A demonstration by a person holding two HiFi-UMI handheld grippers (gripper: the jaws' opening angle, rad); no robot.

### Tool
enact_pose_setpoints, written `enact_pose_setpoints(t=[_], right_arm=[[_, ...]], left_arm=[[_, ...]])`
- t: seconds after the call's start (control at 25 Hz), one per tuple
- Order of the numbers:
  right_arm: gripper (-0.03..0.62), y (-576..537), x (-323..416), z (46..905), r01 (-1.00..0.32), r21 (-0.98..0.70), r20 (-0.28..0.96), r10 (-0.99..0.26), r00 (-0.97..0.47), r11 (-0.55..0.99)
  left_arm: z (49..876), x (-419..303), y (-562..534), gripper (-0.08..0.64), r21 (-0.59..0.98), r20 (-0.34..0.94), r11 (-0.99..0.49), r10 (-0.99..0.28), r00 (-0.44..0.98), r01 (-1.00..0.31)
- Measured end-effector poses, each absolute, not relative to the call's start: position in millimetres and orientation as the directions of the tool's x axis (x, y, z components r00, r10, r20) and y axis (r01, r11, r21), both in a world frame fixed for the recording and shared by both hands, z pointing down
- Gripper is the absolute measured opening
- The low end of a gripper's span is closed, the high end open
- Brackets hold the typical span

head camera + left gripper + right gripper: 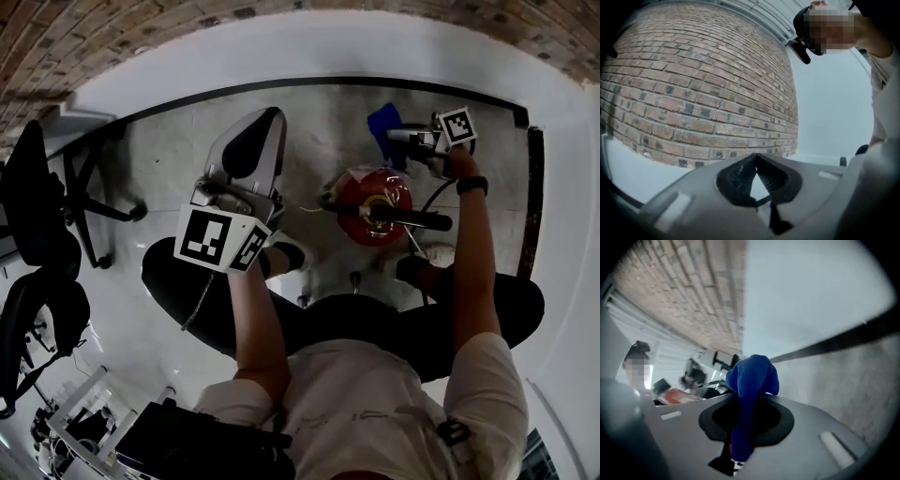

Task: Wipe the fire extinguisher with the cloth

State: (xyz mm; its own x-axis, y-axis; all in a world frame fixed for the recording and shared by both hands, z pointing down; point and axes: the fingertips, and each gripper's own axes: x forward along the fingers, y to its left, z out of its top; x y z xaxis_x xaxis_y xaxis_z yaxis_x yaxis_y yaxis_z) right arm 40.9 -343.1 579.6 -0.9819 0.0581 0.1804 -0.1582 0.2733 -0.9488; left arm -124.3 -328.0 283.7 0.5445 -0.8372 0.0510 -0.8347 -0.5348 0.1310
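The red fire extinguisher [373, 204] stands on the grey floor between the person's feet, its black hose and handle [412, 220] lying across its top. My right gripper [401, 137] is beyond it to the upper right, shut on a blue cloth [383, 127]. In the right gripper view the cloth [752, 378] bulges out of the jaws, hides the fingertips and hangs back over the gripper [749, 397]. My left gripper [265, 120] hovers left of the extinguisher. It [755, 158] points at a brick wall, tips together with nothing between them.
Black office chairs [45, 220] stand at the left. A white wall with a black baseboard [309, 84] curves round the far side of the floor. The person's shoes [287, 253] flank the extinguisher. A black bag [187, 441] lies at the lower left.
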Motion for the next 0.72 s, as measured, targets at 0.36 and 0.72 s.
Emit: enact_pose_setpoints(t=[0.36, 0.72], right_arm=[[0.072, -248.4, -15.4, 340.2, 0.393, -0.748, 0.151, 0.713, -0.685, 0.535], [0.072, -274.9, -35.8, 422.3, 0.265, -0.877, 0.129, 0.727, -0.674, 0.401]], left_arm=[[269.0, -128.2, -334.0, 0.003, 0.155, 0.002, -0.543, -0.835, 0.55, -0.825], [273.4, -140.0, -336.5, 0.003, 0.163, 0.008, -0.531, -0.842, 0.539, -0.831]])
